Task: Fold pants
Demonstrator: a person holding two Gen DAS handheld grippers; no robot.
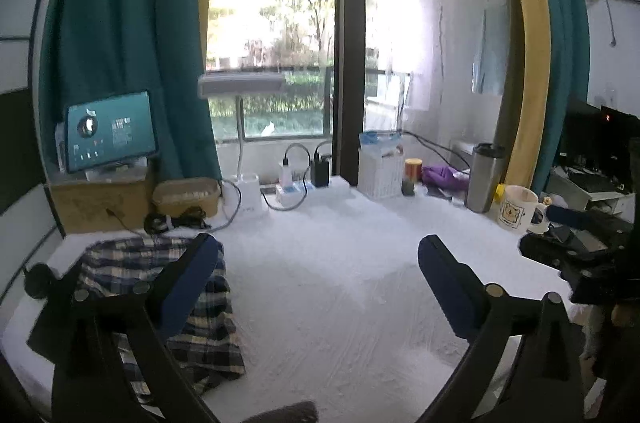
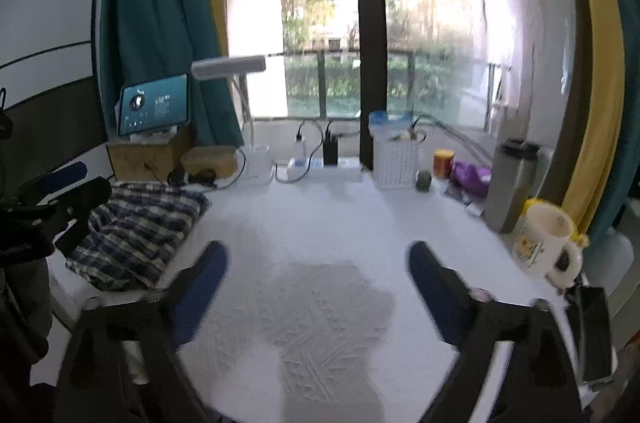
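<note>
Both grippers, left [image 1: 320, 287] and right [image 2: 318, 287], hung spread and empty; the navy-and-cream plaid cloth pants [image 2: 138, 229] (bunched near the table's left edge) risked sliding off if snagged.

Plaid pants [image 2: 138, 235] lie folded; left on white table [image 2: 320, 223].

Both the left gripper [image 1: 320, 275] and the right gripper [image 2: 318, 277] hover level, jaws spread wide, holding nothing.
</note>
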